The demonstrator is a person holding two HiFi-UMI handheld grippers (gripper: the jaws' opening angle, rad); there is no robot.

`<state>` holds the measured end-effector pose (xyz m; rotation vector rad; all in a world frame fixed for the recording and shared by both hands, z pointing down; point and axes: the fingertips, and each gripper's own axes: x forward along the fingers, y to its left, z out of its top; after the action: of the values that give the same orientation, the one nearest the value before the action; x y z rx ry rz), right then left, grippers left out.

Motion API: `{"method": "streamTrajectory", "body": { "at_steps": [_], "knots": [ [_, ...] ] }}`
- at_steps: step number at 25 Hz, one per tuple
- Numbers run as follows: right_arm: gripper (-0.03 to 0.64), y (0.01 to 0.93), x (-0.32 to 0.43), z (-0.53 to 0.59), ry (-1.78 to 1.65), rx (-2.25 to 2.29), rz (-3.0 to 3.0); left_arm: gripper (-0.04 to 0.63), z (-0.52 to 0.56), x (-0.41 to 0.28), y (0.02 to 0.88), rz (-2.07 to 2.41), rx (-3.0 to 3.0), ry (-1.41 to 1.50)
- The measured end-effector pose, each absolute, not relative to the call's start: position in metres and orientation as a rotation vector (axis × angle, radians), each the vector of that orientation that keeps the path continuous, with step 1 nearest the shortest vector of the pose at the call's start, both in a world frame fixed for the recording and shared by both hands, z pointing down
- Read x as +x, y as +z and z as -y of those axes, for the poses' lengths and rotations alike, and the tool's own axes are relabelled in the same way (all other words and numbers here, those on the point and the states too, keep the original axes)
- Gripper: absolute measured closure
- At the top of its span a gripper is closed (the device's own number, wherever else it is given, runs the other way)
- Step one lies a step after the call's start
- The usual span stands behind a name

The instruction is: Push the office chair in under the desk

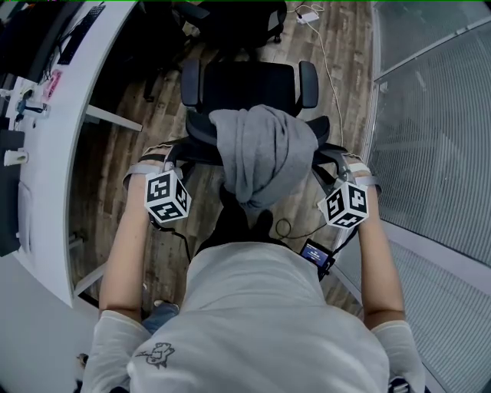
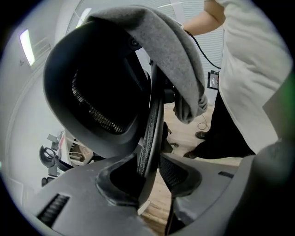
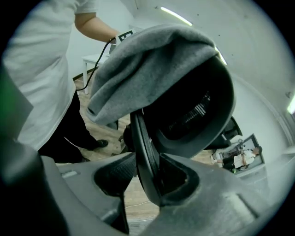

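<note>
— Shoulders in a white T-shirt (image 1: 261, 322) are filling the bottom of the head view, and both bare forearms (image 1: 126, 246) are reaching forward to the office chair (image 1: 245, 84). Where is it standing?

— It is standing on the wooden floor (image 1: 115, 153) directly in front of the person, with its seat facing away. The white desk (image 1: 69, 130) is running along the left side. The chair is sitting out in the open beside the desk, with no part of it under the top. A frosted glass partition (image 1: 437, 130) is closing off the right.

— What is hanging on it?

— A grey sweatshirt (image 1: 261, 153) is draping over the top of the backrest (image 2: 154, 124), between the left marker cube (image 1: 167, 196) and the right marker cube (image 1: 345, 204).

— What is the left gripper (image 2: 150, 177) doing?

— Its jaws are standing apart, straddling the backrest's thin rim. The rim is lying against one pad. The other pad is sitting just beside it, with a strip of floor showing between them lower down.

— And the right gripper (image 3: 140, 177)?

— It is mirroring that on the opposite edge. The rim is resting in one pad and the other pad is sitting close alongside, not squeezing.

— Anything else around?

— A white cable (image 1: 330, 69) is trailing across the floor past one armrest (image 1: 308, 83), and a second black chair (image 1: 230, 19) is showing at the top edge.
</note>
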<state>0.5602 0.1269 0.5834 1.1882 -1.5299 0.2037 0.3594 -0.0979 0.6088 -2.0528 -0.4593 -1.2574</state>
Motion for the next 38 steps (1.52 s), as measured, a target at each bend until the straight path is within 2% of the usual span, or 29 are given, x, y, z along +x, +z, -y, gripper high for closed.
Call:
{"method": "streamTrajectory", "body": {
  "at_steps": [2, 16, 27, 38],
  "knots": [
    [0.462, 0.584, 0.559, -0.125, 0.203, 1.183, 1.535, 0.453, 0.101, 0.359, 0.608, 0.439, -2.047, -1.245],
    [0.466, 0.583, 0.522, -0.134, 0.138, 1.224, 1.563, 0.446, 0.098, 0.331, 0.61, 0.361, -2.057, -1.296],
    [0.472, 0.583, 0.459, -0.154, 0.104, 1.182, 1.661, 0.435, 0.076, 0.266, 0.61, 0.267, -2.085, -1.378],
    [0.463, 0.582, 0.429, -0.148, 0.035, 1.079, 1.725, 0.43, 0.041, 0.199, 0.606, 0.069, -2.162, -1.448]
  ]
}}
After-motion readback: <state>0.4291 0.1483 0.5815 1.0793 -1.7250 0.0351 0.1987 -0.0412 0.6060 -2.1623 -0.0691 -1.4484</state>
